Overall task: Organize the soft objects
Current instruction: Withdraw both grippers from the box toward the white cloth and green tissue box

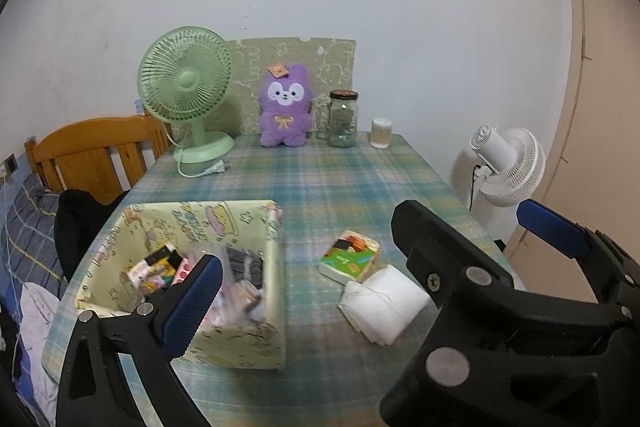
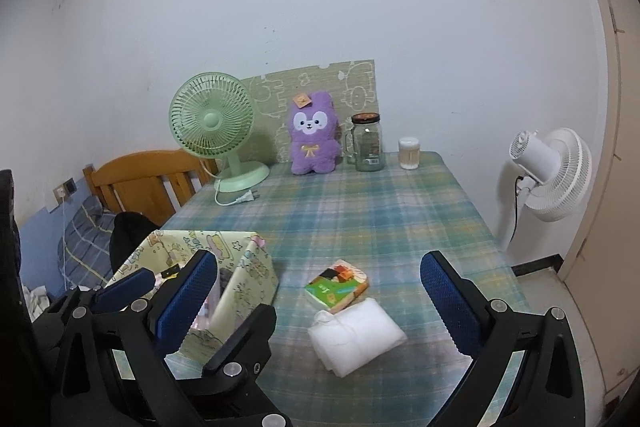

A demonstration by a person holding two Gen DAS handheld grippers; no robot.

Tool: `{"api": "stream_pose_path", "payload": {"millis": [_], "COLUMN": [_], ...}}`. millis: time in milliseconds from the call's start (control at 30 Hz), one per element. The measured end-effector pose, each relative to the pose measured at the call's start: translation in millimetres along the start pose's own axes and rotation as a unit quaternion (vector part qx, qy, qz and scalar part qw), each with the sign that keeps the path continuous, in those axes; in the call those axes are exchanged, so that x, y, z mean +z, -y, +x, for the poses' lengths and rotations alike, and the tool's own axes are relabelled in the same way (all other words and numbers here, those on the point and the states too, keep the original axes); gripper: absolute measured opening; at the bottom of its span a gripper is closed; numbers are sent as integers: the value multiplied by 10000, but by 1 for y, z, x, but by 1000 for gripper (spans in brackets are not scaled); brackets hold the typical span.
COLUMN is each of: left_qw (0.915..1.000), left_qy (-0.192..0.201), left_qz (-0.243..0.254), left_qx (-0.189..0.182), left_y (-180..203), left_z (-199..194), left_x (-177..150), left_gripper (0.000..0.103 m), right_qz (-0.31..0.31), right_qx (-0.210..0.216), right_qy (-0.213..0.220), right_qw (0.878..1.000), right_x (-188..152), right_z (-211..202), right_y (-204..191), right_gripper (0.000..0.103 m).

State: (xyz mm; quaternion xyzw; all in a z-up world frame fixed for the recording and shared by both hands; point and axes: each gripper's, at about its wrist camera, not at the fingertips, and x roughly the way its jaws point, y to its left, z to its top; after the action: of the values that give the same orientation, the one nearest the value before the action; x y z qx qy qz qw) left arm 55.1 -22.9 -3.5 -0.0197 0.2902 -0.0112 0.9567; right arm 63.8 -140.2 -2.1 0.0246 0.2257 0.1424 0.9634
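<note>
At the far left of the left wrist view a bed (image 1: pixel 28 227) with a wooden headboard (image 1: pixel 96 155) sits right beside the surface (image 1: pixel 320 179), which has a plaid cloth on it. The yellow fabric box (image 1: pixel 240 343) stands near the left edge of the surface, at the lower left of the frame. Small packets lie inside it. The left tongs (image 1: pixel 300 251) are wide open and hold nothing. One blue pad hangs over the box and the other is far off at the right.

In the middle there is bare cloth between the box and the soft things. The tissue pack (image 1: pixel 349 255) lies flat there. The folded white cloth (image 1: pixel 384 301) lies just beside it, lower in the frame, and the two look like they touch.

In the right wrist view the right tongs (image 2: pixel 316 297) are wide open too, with the white cloth between the pads and not gripped.

At the back, from left to right, stand a green fan (image 1: pixel 188 99), a purple plush bunny (image 1: pixel 285 107), a glass jar (image 1: pixel 343 119) and a small tub of cotton swabs (image 1: pixel 380 133). A white fan (image 1: pixel 508 163) stands off the right edge, near a door (image 1: pixel 592 67).
</note>
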Motion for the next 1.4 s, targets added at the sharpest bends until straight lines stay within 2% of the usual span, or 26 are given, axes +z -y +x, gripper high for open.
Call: {"api": "stream_pose_path", "payload": {"millis": [133, 367, 667, 933, 1400], "left_qw": [9999, 9998, 9985, 9966, 9938], "left_qy": [-75, -100, -416, -679, -1058], "left_qz": [63, 162, 205, 259, 274], "left_qx": [-37, -41, -279, -398, -181], "left_y": [10, 25, 36, 41, 41], "left_z": [6, 16, 39, 56, 78], "left_x": [-4, -12, -33, -47, -72], "left_gripper": [103, 103, 102, 102, 98], "right_qz": [-107, -7, -61, -18, -427], "right_qx": [-251, -356, -483, -410, -171], "right_qy": [28, -40, -262, -512, -1103], "right_qw": [9996, 9994, 9985, 9978, 9928], "right_x": [-4, -16, -36, -53, -75], "right_z": [-2, -1, 13, 29, 70], "right_y": [9, 28, 44, 54, 49], "right_gripper": [103, 103, 103, 103, 102]}}
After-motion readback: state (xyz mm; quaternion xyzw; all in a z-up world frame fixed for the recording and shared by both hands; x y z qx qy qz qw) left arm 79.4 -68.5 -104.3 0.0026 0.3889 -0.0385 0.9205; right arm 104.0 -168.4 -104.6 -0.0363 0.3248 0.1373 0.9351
